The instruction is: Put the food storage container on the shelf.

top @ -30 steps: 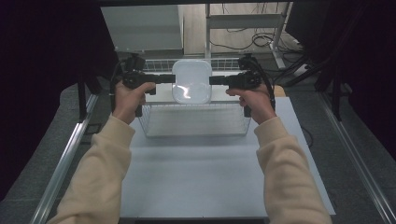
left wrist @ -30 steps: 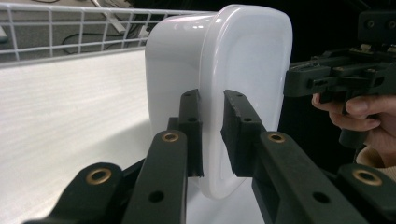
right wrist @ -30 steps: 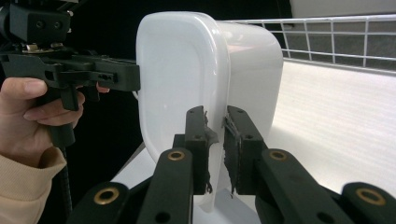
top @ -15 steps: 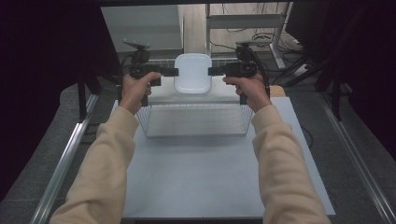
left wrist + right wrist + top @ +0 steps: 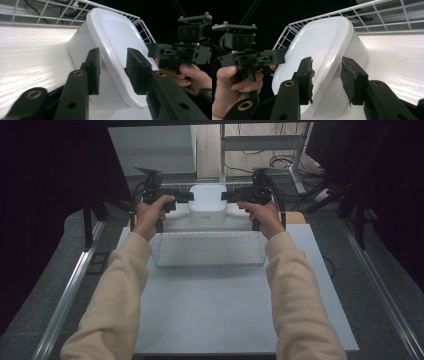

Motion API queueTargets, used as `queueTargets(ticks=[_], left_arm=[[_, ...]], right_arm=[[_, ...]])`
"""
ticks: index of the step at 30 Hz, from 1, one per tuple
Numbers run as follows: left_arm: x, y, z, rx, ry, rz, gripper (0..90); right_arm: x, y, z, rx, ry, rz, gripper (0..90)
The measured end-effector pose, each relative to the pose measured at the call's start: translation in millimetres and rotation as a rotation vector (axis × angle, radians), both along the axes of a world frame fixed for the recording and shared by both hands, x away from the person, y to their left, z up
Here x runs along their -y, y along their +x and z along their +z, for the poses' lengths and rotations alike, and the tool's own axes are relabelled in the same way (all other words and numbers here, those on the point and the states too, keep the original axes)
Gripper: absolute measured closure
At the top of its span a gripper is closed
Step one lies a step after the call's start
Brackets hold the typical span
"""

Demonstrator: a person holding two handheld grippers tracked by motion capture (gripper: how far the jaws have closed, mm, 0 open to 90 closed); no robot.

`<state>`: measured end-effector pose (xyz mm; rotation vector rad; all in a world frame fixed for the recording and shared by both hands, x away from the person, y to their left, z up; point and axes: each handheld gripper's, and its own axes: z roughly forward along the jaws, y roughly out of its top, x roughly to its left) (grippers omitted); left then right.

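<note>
1. At the left of the high view, the left gripper is held level by the left hand and pointed inward at the white tub. In the left gripper view its jaws stand parted on either side of the tub's rim, with a visible gap on both sides; nothing is clamped.
2. In the middle, the tub is seen at the far end of the wire basket, near the basket's back wall. Its broad closed face is turned toward the camera in both gripper views, so it appears to be lying tipped or upturned; whether it rests on the basket floor or is slightly raised cannot be told.
3. At the right, the right gripper is held by the right hand as a mirror of the left. Its jaws are likewise parted astride the opposite rim, closed on nothing.
4. The two-sided approach is judged to be chosen because the tub is wide and smooth: opposite rim grips would keep it level.
5. Counted: one tub, one basket, one white table, two grippers, two hands.
</note>
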<state>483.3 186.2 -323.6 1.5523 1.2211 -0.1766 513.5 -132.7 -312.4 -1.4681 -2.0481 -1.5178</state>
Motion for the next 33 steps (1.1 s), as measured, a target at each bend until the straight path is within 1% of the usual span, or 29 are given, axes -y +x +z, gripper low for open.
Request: queueTargets(ticks=[1,2,4,5,6,7,8,9,10,11,12,13,14,15,16,17,18,19,20,21,22,23,25,27,28,29,30,32,33], left_arm=[[1.0,-2.6,1.7,0.033,0.009,0.012,56.9],[2.2,-5.6,4.3,0.060,0.029,0.031,50.9],[3.7,-12.4,9.9,0.106,0.062,0.048,39.3],[2.2,-19.3,14.1,0.135,0.091,0.046,33.5],[2.2,-19.3,14.1,0.135,0.091,0.046,31.2],[1.0,-24.9,16.7,0.149,0.093,0.045,31.2],[-0.2,-30.7,18.6,0.162,0.092,0.053,29.1],[-3.5,-44.5,22.2,0.193,0.110,0.062,28.5],[-5.1,-50.0,23.2,0.207,0.124,0.055,27.7],[-7.3,-59.6,23.8,0.222,0.139,0.045,27.0],[-8.7,-65.5,23.8,0.229,0.148,0.036,26.3],[-8.7,-65.5,23.8,0.229,0.148,0.036,25.7],[-10.4,-75.6,23.1,0.240,0.173,0.026,25.7],[-11.4,-84.2,22.0,0.248,0.195,0.025,25.0],[-12.4,-92.7,20.3,0.257,0.210,0.027,24.7],[-13.7,-109.1,15.8,0.276,0.216,0.022,24.7],[-14.2,-116.4,13.0,0.283,0.219,0.021,24.4],[-14.2,-116.4,13.0,0.283,0.219,0.021,24.3],[-14.3,-123.5,10.3,0.285,0.221,0.021,24.2],[-14.4,-128.7,8.2,0.290,0.224,0.018,24.2],[-14.2,-144.5,2.0,0.311,0.246,0.008,23.9],[-14.2,-144.5,2.0,0.311,0.246,0.008,23.7],[-14.5,-158.5,-4.4,0.335,0.264,0.010,23.6],[-15.4,-171.7,-14.9,0.348,0.278,-0.001,23.2],[-15.6,-175.1,-19.4,0.346,0.284,-0.007,23.2],[-16.1,-180.8,-28.2,0.340,0.299,-0.007,22.9],[-16.8,-186.9,-43.7,0.323,0.322,-0.001,23.1],[-19.2,-192.8,-60.3,0.302,0.340,-0.003,23.0],[-19.2,-192.8,-60.3,0.302,0.340,-0.003,23.0]], right_arm=[[-0.7,-1.4,0.9,0.015,-0.010,-0.007,53.5],[-0.9,-3.6,3.0,0.041,-0.019,-0.025,45.9],[0.4,-10.5,9.2,0.109,-0.032,-0.054,39.6],[3.6,-19.1,15.4,0.158,-0.035,-0.051,36.1],[3.6,-19.1,15.4,0.158,-0.035,-0.051,36.1],[5.4,-22.7,17.4,0.177,-0.038,-0.046,34.6],[11.4,-35.8,22.3,0.234,-0.050,-0.022,32.0],[14.2,-42.7,23.6,0.258,-0.060,-0.008,31.2],[17.1,-50.0,24.4,0.283,-0.084,0.003,30.2],[19.1,-55.8,24.8,0.298,-0.110,0.011,29.5],[22.1,-66.2,24.9,0.326,-0.141,0.022,28.7],[24.3,-72.5,24.4,0.344,-0.156,0.027,28.3],[24.3,-72.5,24.4,0.344,-0.156,0.027,28.3],[28.5,-83.0,23.0,0.363,-0.173,0.035,27.9],[35.1,-98.2,18.8,0.392,-0.191,0.052,25.9],[37.9,-105.3,15.5,0.417,-0.202,0.056,25.4],[40.8,-112.1,11.9,0.426,-0.214,0.060,24.9],[43.8,-118.2,7.8,0.430,-0.223,0.060,24.9],[46.7,-124.3,3.8,0.433,-0.238,0.055,24.6],[46.7,-124.3,3.8,0.433,-0.238,0.055,24.6],[52.6,-137.2,-5.0,0.455,-0.265,0.049,24.3],[52.6,-137.2,-5.0,0.455,-0.265,0.049,24.3],[59.1,-150.5,-15.1,0.471,-0.274,0.043,23.8],[66.0,-164.0,-28.1,0.484,-0.250,0.038,23.0],[69.2,-170.6,-38.6,0.468,-0.228,0.035,22.6],[70.9,-173.9,-45.2,0.459,-0.228,0.038,22.3],[74.7,-183.8,-62.9,0.456,-0.239,0.032,22.3],[78.9,-192.8,-79.8,0.456,-0.258,0.038,22.2],[78.9,-192.8,-79.8,0.456,-0.258,0.038,22.2]])
